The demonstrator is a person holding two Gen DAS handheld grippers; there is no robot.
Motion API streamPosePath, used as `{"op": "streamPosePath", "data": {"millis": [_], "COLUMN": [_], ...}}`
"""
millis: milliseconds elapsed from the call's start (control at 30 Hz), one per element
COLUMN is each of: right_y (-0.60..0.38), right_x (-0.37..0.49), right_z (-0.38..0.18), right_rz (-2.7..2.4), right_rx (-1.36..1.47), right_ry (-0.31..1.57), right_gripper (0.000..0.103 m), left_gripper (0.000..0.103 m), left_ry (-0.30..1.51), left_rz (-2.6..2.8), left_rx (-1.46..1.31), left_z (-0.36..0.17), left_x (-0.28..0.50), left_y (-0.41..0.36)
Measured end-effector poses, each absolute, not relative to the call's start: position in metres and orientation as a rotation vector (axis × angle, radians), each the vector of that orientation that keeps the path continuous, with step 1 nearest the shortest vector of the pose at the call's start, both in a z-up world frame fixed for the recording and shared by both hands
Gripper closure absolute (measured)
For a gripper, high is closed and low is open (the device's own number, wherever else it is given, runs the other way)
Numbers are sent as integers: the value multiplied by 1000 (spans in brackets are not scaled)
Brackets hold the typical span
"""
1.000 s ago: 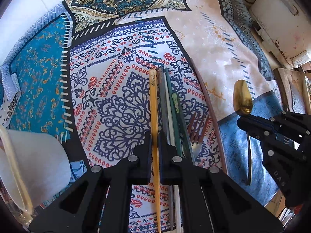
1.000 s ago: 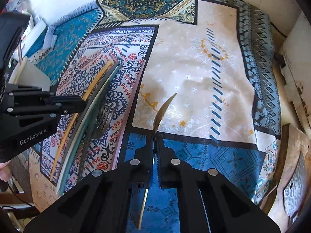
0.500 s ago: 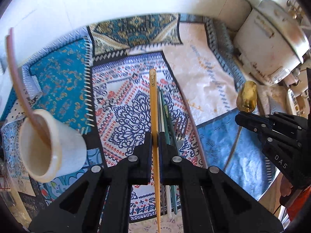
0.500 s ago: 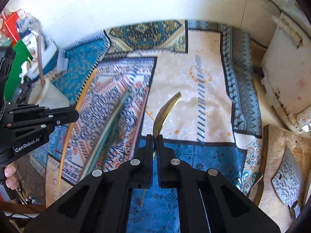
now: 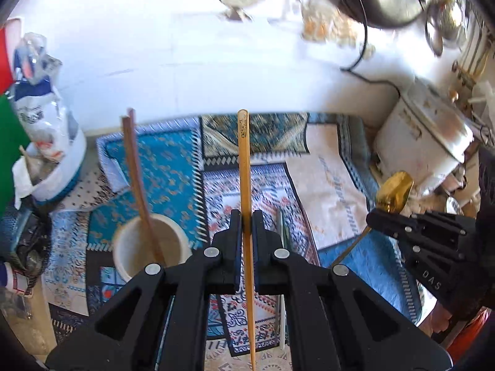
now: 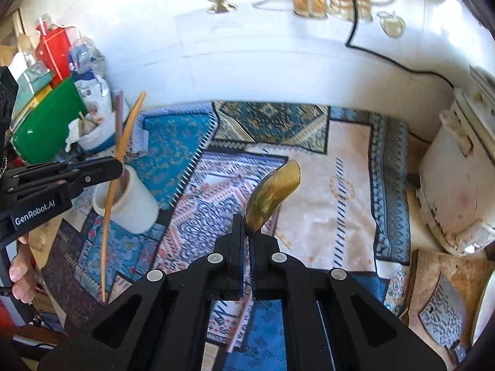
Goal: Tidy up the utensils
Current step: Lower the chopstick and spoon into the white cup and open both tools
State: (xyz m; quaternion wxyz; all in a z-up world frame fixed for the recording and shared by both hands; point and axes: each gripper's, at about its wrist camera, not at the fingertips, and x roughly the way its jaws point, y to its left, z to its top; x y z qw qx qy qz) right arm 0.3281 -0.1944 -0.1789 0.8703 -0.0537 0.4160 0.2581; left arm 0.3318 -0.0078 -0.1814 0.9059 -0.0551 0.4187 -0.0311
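Here both tongs are raised above the bench, tilted so that they look toward the white wall. The left tongs (image 5: 246, 216) are pressed together on a yellow chopstick (image 5: 244, 167), gripping it partway along; its blunt end stands up ahead of the fingertips and the thin end runs back down between the black arms. In the right wrist view the same left tongs (image 6: 119, 167) reach in from the left edge, the chopstick (image 6: 116, 185) bowed by the lens, and the person's fingers (image 6: 20, 273) show below them. The right tongs (image 6: 246, 227) are pressed together on the neck of a gold spoon (image 6: 272, 194), whose bowl rises just past the fingertips. From the left wrist view the right tongs (image 5: 376, 216) sit to the right with the spoon (image 5: 394, 191) sticking up from them, its handle trailing down beneath.

The chopstick is plain and slender, with dark specks near its blunt end. The spoon's bowl is shiny brass-gold.

Below the left tongs stands a white cup (image 5: 151, 244) holding brown chopsticks (image 5: 136, 179) that lean out of it. On the patterned cloth (image 5: 334, 185), just right of the left tongs, thin utensils (image 5: 283, 232) lie mostly hidden behind the black fingers. A white appliance (image 6: 458, 191) stands at the right, a cleaver (image 6: 442, 315) on a wooden board (image 6: 427, 266) near it, and bags and boxes (image 6: 55, 99) crowd the left corner.
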Motion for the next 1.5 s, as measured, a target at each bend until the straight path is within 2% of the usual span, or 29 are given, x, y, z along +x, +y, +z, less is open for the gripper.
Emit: {"op": "streamPosePath", "data": {"millis": [367, 667, 1067, 1500], "right_y": [-144, -98, -50, -21], "right_x": [317, 315, 335, 353], "right_z": [-128, -110, -138, -198], "right_rz": [634, 683, 682, 682], "right_rx": [-113, -91, -99, -147], "right_ry": [735, 694, 777, 966], "right_gripper": [100, 100, 100, 100], "left_gripper": [99, 99, 99, 99], "left_ry": [674, 574, 551, 705], "left_rz": [67, 143, 132, 42], "left_rx": [-144, -163, -174, -179], "left_z": [-124, -110, -145, -213], "left_x": [318, 328, 361, 376], "left_y": [49, 87, 113, 124]}}
